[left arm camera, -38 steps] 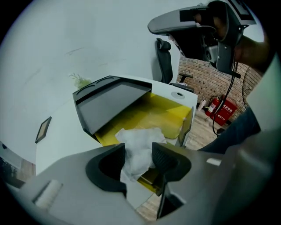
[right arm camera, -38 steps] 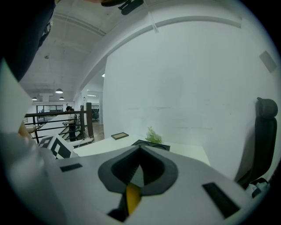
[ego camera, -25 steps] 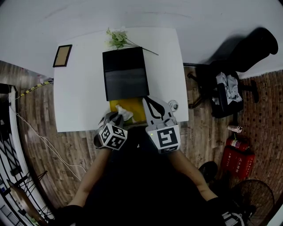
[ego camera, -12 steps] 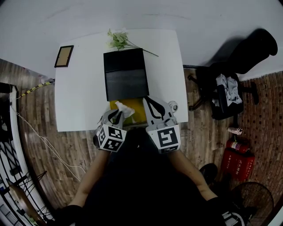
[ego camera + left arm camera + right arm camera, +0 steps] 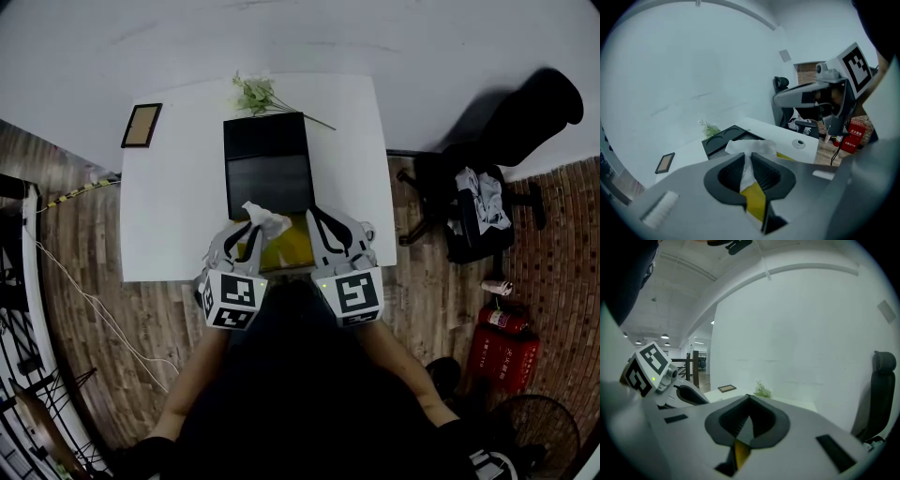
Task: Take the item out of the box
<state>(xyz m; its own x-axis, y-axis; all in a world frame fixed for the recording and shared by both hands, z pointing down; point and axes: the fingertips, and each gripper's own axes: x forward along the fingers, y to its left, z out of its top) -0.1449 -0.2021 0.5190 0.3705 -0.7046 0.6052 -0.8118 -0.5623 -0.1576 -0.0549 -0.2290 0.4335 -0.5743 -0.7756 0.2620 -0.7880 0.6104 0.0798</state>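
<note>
A yellow box (image 5: 286, 246) lies at the near edge of the white table (image 5: 178, 216). A crumpled white tissue (image 5: 265, 220) rises from it. My left gripper (image 5: 251, 227) is shut on that tissue. In the left gripper view the tissue (image 5: 752, 147) is pinched between the pads of the left gripper (image 5: 746, 158), with the yellow box (image 5: 757, 201) below. My right gripper (image 5: 314, 214) is at the box's right side. In the right gripper view the right gripper (image 5: 749, 399) has its jaws together. Whether they pinch the box I cannot tell.
A black tray (image 5: 269, 164) with round recesses sits behind the box. A green sprig (image 5: 258, 94) lies at the table's far edge and a small picture frame (image 5: 142, 125) at its far left corner. An office chair (image 5: 478, 202) and fire extinguishers (image 5: 506, 352) stand to the right.
My left gripper has risen and moved away from me with the tissue, drawing it further out of the yellow box. The right gripper has stayed at the box's right side.
</note>
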